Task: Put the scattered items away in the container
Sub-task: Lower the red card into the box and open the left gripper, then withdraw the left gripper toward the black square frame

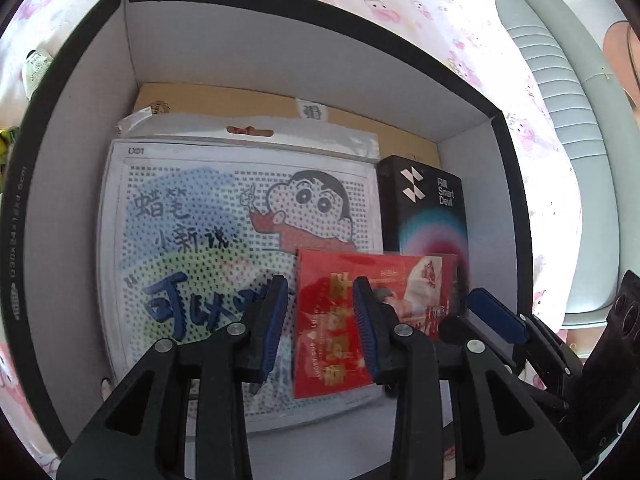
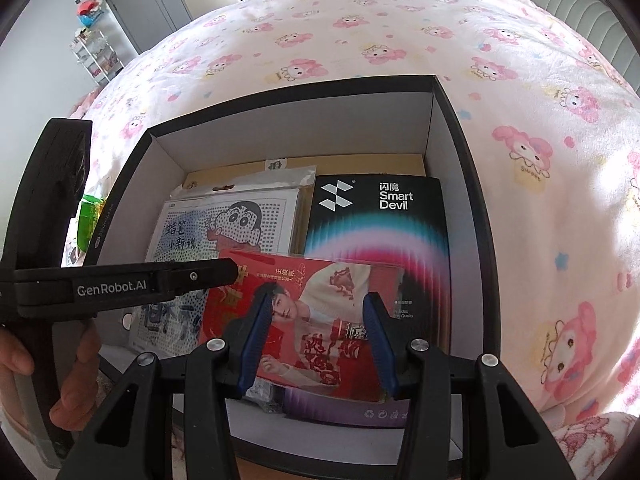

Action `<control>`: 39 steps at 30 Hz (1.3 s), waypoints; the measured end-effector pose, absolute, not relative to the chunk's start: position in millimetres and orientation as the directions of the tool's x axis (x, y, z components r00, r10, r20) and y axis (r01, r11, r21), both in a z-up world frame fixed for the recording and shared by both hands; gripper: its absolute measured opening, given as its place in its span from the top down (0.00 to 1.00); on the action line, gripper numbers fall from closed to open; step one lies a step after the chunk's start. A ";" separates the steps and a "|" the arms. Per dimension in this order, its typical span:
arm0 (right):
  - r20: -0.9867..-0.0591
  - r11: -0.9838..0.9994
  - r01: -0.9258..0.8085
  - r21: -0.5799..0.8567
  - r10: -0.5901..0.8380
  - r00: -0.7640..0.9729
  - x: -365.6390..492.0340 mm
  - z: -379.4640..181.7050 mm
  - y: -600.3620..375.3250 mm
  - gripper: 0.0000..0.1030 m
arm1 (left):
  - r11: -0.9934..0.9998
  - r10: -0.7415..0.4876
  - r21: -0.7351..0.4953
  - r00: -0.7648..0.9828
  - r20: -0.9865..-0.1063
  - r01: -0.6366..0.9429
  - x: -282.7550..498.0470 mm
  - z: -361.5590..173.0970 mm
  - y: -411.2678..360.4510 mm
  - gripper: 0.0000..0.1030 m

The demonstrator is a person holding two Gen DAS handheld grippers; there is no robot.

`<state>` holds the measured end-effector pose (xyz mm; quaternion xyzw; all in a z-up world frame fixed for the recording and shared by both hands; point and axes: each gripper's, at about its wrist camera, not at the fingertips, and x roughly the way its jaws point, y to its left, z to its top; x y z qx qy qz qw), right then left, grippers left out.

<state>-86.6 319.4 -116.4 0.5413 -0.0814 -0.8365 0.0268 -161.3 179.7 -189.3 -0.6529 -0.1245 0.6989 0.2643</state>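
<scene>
Pink cartoon bedsheet (image 2: 400, 40) lies under the black box (image 2: 472, 160). Both my grippers, left (image 1: 322, 320) and right (image 2: 316, 336), are spread wide above the red card pack (image 2: 320, 312) inside the box. I think dropping is done; next I lift out.

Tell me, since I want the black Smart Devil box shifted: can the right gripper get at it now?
Probably not directly. The right gripper hovers open over the red card, which lies across the near part of the Smart Devil box. Only the box's far end shows bare.
</scene>
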 end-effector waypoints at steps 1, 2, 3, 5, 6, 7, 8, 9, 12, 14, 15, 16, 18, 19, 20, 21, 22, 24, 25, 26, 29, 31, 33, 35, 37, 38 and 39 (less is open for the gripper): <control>-0.901 -0.985 -0.044 0.167 -0.134 -0.412 -86.4 -116.7 319.7 0.58 | -0.799 0.571 -0.563 0.024 -0.820 -0.212 -159.6 -190.2 181.5 0.68; -0.902 -0.985 -0.043 0.167 -0.135 -0.410 -86.4 -117.5 319.0 0.58 | -0.762 0.615 -0.614 0.066 -0.786 -0.208 -157.6 -192.6 183.4 0.68; -0.904 -0.985 -0.044 0.165 -0.134 -0.407 -86.6 -118.5 318.0 0.58 | -0.732 0.646 -0.651 0.097 -0.757 -0.201 -155.6 -194.7 184.7 0.68; -0.906 -0.986 -0.041 0.164 -0.134 -0.402 -86.4 -119.3 317.2 0.58 | -0.725 0.654 -0.654 0.080 -0.752 -0.217 -151.5 -191.9 183.8 0.68; -0.905 -0.986 -0.037 0.165 -0.136 -0.403 -85.9 -119.2 317.0 0.58 | -0.743 0.636 -0.628 0.045 -0.770 -0.233 -150.3 -187.3 181.1 0.68; -0.905 -0.986 -0.034 0.164 -0.137 -0.403 -85.8 -119.4 316.9 0.58 | -0.762 0.618 -0.601 0.005 -0.786 -0.241 -150.0 -182.7 177.0 0.68; -0.905 -0.986 -0.033 0.161 -0.135 -0.403 -86.4 -120.1 316.6 0.58 | -0.777 0.604 -0.582 -0.027 -0.796 -0.240 -150.5 -179.4 172.8 0.68; -0.906 -0.986 -0.032 0.161 -0.135 -0.400 -87.2 -121.3 316.6 0.58 | -0.788 0.594 -0.570 -0.045 -0.803 -0.232 -151.4 -178.3 169.4 0.68; -0.911 -0.986 -0.033 0.164 -0.139 -0.388 -88.6 -126.3 315.4 0.58 | -0.809 0.564 -0.544 -0.034 -0.825 -0.224 -152.2 -184.8 170.5 0.68; -0.913 -0.986 -0.025 0.165 -0.143 -0.383 -88.1 -128.9 313.1 0.58 | -0.793 0.578 -0.562 0.000 -0.816 -0.237 -149.7 -188.3 176.7 0.68; -0.914 -0.987 -0.022 0.161 -0.141 -0.381 -87.3 -129.5 312.3 0.58 | -0.774 0.599 -0.585 0.021 -0.801 -0.243 -148.6 -188.9 179.7 0.68; -0.915 -0.988 -0.021 0.152 -0.133 -0.381 -86.2 -129.6 312.0 0.58 | -0.750 0.624 -0.615 0.049 -0.780 -0.245 -147.6 -190.4 182.9 0.68; -0.916 -0.990 -0.028 0.135 -0.114 -0.385 -83.8 -128.1 313.9 0.58 | -0.730 0.638 -0.637 0.085 -0.765 -0.248 -147.2 -195.2 189.0 0.69; -0.913 -0.989 -0.028 0.144 -0.122 -0.388 -82.7 -126.9 315.3 0.58 | -0.728 0.639 -0.638 0.089 -0.764 -0.251 -148.0 -196.2 190.4 0.69; -0.912 -0.988 -0.029 0.152 -0.129 -0.389 -81.6 -125.9 316.2 0.58 | -0.726 0.641 -0.640 0.089 -0.762 -0.253 -149.1 -196.1 190.6 0.69; -0.911 -0.987 -0.032 0.155 -0.130 -0.392 -80.6 -124.8 316.5 0.58 | -0.723 0.646 -0.644 0.087 -0.758 -0.250 -150.1 -195.5 189.5 0.69; -0.910 -0.988 -0.034 0.153 -0.127 -0.395 -79.2 -123.0 316.2 0.58 | -0.720 0.652 -0.649 0.081 -0.754 -0.245 -150.7 -194.6 187.5 0.69; -0.902 -0.987 -0.031 0.160 -0.134 -0.411 -75.5 -118.4 315.7 0.58 | -0.715 0.662 -0.655 0.063 -0.747 -0.246 -149.5 -190.3 182.8 0.69; -0.897 -0.984 -0.030 0.173 -0.145 -0.418 -73.6 -116.0 315.7 0.58 | -0.709 0.670 -0.659 0.050 -0.741 -0.252 -147.4 -185.8 179.8 0.69; -0.892 -0.982 -0.031 0.184 -0.154 -0.424 -71.4 -113.2 315.8 0.58 | -0.702 0.679 -0.663 0.035 -0.733 -0.262 -144.3 -179.7 176.5 0.69; -0.878 -0.981 -0.030 0.192 -0.158 -0.453 -63.8 -100.7 314.9 0.58 | -0.708 0.678 -0.633 -0.051 -0.734 -0.314 -130.7 -153.4 165.7 0.69; -0.868 -0.980 -0.017 0.196 -0.166 -0.469 -61.9 -91.3 310.7 0.58 | -0.709 0.682 -0.620 -0.103 -0.724 -0.335 -122.7 -134.8 157.7 0.69; -0.854 -0.980 0.000 0.201 -0.176 -0.489 -56.3 -79.3 305.5 0.58 | -0.717 0.678 -0.603 -0.153 -0.718 -0.349 -114.2 -119.9 149.0 0.69; -0.841 -0.978 0.038 0.207 -0.198 -0.504 -51.5 -68.0 295.6 0.58 | -0.727 0.672 -0.587 -0.193 -0.715 -0.356 -102.5 -105.7 140.1 0.69; -0.830 -0.976 0.077 0.205 -0.215 -0.515 -48.4 -57.6 282.9 0.58 | -0.748 0.654 -0.564 -0.241 -0.717 -0.350 -95.3 -92.1 131.7 0.69; -0.825 -0.975 0.096 0.201 -0.221 -0.521 -47.4 -52.6 275.3 0.58 | -0.758 0.645 -0.555 -0.264 -0.717 -0.343 -91.7 -82.1 130.7 0.69; -0.819 -0.973 0.117 0.197 -0.229 -0.526 -46.4 -47.2 267.2 0.58 | -0.767 0.637 -0.547 -0.287 -0.716 -0.336 -85.4 -76.2 122.3 0.69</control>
